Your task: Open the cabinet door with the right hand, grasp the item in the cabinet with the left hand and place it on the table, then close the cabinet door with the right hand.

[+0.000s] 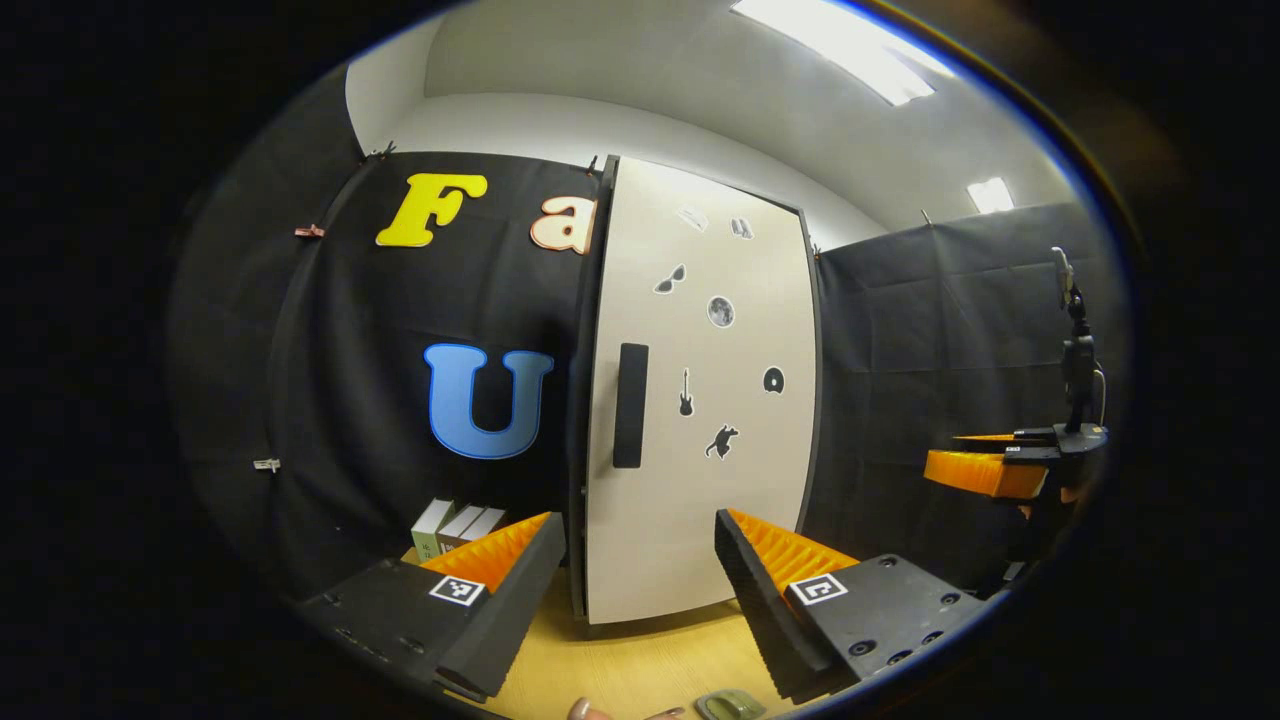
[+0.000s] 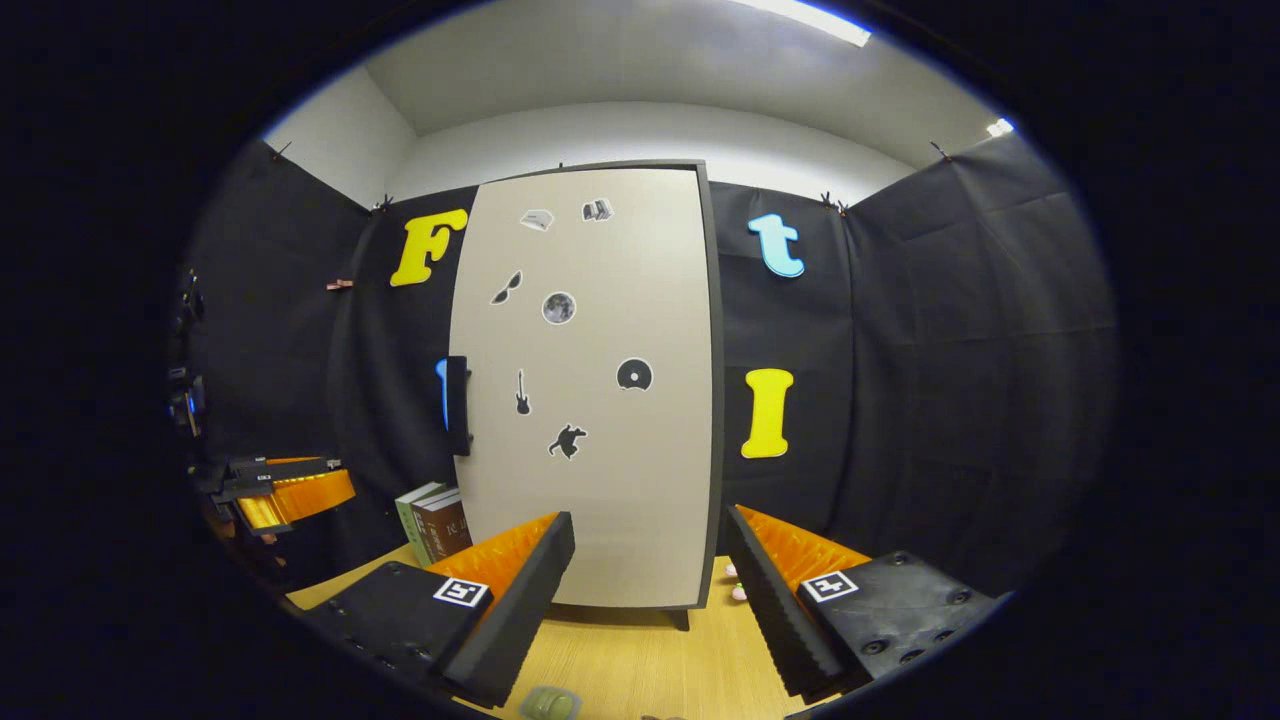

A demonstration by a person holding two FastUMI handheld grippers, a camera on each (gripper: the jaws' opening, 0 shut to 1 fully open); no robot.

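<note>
Cabinet door point(image 2: 590, 390) seemingly closed, both claws open

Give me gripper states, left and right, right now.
Left gripper: open, holding nothing, facing the closed cabinet door.
Right gripper: open, holding nothing, off the door handle.

Both views toward the cabinet door point(image 1: 700, 400), near.

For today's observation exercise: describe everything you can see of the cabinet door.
The cabinet door is a tall, pale beige panel with a dark edge, looking like smooth laminate. A black vertical handle sits near its left edge, and small dark stickers dot its face. It is shut and upright, on the wooden table. Nothing touches it.
</note>
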